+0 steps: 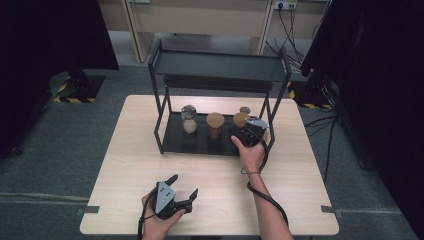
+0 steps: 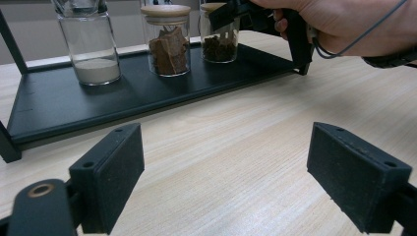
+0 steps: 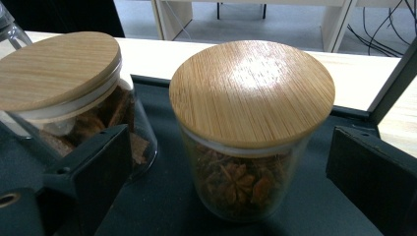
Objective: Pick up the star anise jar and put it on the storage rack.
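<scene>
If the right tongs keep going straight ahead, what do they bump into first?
Most likely the star anise jar: it stands straight ahead between the open right tongs, on the rack's bottom shelf.

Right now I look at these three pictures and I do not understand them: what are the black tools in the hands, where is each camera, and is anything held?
A person holds a two-jaw tool in each hand. The high view looks down on a light wooden table; the other two cameras ride on the tools. On it stands a black metal rack with three glass jars. The left gripper rests open above bare wood. The right gripper stands open around the wooden-lidded jar of star anise, its pads apart from the glass, so nothing is held. Beside it is a wooden-lidded jar of brown pieces, and farther left a jar of white powder.
</scene>
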A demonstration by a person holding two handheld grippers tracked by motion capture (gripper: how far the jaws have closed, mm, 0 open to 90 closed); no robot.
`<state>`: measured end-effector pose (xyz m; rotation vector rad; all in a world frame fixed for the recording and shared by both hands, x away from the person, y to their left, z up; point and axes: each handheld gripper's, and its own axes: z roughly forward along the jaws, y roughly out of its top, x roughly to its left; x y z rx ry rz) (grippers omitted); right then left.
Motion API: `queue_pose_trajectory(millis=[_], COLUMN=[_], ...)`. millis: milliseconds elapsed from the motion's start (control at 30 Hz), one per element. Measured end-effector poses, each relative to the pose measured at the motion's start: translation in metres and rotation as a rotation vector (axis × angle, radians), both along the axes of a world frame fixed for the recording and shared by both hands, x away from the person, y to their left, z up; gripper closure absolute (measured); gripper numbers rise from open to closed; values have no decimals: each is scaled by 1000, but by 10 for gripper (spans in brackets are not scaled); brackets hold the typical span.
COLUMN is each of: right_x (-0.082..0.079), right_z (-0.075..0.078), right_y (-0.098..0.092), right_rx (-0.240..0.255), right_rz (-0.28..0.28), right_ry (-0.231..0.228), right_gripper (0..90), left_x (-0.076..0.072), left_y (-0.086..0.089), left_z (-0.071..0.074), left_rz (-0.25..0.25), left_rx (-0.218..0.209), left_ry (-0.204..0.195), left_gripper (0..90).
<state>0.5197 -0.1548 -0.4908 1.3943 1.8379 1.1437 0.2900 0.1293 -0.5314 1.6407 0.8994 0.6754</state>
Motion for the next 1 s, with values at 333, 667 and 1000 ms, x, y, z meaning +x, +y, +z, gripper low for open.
queue_pose_trajectory(millis=[333, 667, 1000], right_x=[-8, -17, -28], right_z=[1, -1, 1], right_y=[0, -1, -1], right_rx=[-1, 11, 4], right_rz=[-2, 8, 23], right_ry=[12, 14, 13], right_gripper=[39, 39, 39], left_x=[0, 0, 0], left_y=[0, 0, 0], left_z=[0, 0, 0], left_rz=[-1, 0, -1], left_rx=[0, -2, 0], left_ry=[-1, 1, 0], left_gripper=[137, 137, 137])
